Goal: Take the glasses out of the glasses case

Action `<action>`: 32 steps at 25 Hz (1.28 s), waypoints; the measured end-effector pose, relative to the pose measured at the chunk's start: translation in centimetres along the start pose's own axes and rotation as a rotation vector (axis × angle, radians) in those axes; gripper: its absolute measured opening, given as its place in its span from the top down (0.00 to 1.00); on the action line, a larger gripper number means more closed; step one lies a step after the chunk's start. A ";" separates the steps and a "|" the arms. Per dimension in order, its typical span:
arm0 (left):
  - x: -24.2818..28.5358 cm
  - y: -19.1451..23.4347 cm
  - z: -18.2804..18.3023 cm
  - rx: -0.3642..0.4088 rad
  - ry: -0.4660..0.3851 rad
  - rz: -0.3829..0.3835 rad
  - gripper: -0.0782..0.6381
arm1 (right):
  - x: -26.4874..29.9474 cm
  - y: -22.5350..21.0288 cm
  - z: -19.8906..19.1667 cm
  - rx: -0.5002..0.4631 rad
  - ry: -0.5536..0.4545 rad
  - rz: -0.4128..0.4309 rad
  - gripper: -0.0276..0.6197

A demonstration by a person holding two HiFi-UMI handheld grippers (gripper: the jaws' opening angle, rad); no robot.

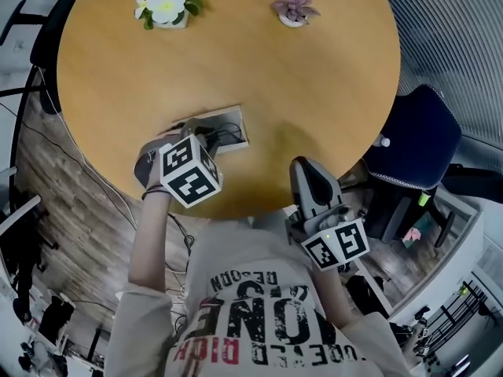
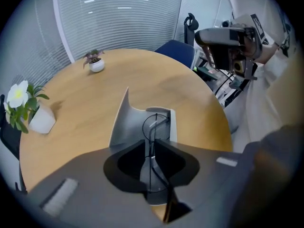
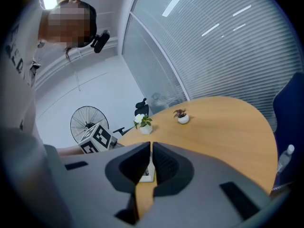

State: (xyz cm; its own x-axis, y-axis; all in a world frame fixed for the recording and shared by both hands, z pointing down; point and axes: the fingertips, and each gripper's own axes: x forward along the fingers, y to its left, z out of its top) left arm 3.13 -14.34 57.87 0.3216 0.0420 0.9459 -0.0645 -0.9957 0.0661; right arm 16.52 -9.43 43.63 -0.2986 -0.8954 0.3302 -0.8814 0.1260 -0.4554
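Observation:
The grey glasses case (image 1: 234,121) lies open near the front edge of the round wooden table (image 1: 314,77), its lid (image 2: 122,122) standing up. Thin wire-framed glasses (image 2: 153,121) rest inside it. My left gripper (image 1: 196,137) points steeply down into the case. In the left gripper view its jaws (image 2: 152,144) stand slightly apart with the glasses' wire between them, and I see no pad pressing on it. My right gripper (image 1: 308,170) hangs off the table's front right edge, shut and empty (image 3: 151,148), pointing towards the case (image 3: 146,174).
A white flower in a pot (image 1: 167,8) and a small purple plant (image 1: 294,10) stand at the table's far side. A blue chair (image 1: 413,144) sits to the right. Cables trail on the floor at the left. A fan (image 3: 88,122) stands behind.

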 end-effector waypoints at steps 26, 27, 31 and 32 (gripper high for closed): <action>-2.9 -0.6 0.7 0.095 -0.014 0.067 0.87 | 0.5 1.3 -0.6 -0.016 0.015 -0.020 0.92; -3.2 -0.7 0.8 0.089 -0.023 0.071 0.87 | 0.5 1.4 -0.5 -0.018 0.015 -0.017 0.92; -4.5 -0.6 1.3 0.072 -0.064 0.101 0.87 | 0.7 1.8 -0.2 -0.029 0.012 0.006 0.92; -4.8 -0.7 1.4 0.070 -0.073 0.109 0.87 | 0.7 1.9 -0.1 -0.033 0.011 0.013 0.92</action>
State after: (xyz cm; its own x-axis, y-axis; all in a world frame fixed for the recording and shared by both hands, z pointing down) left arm 2.91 -13.99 52.84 0.3840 -0.0702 0.9206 -0.0377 -0.9975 -0.0603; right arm 14.57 -9.83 43.04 -0.3136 -0.8890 0.3336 -0.8891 0.1515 -0.4319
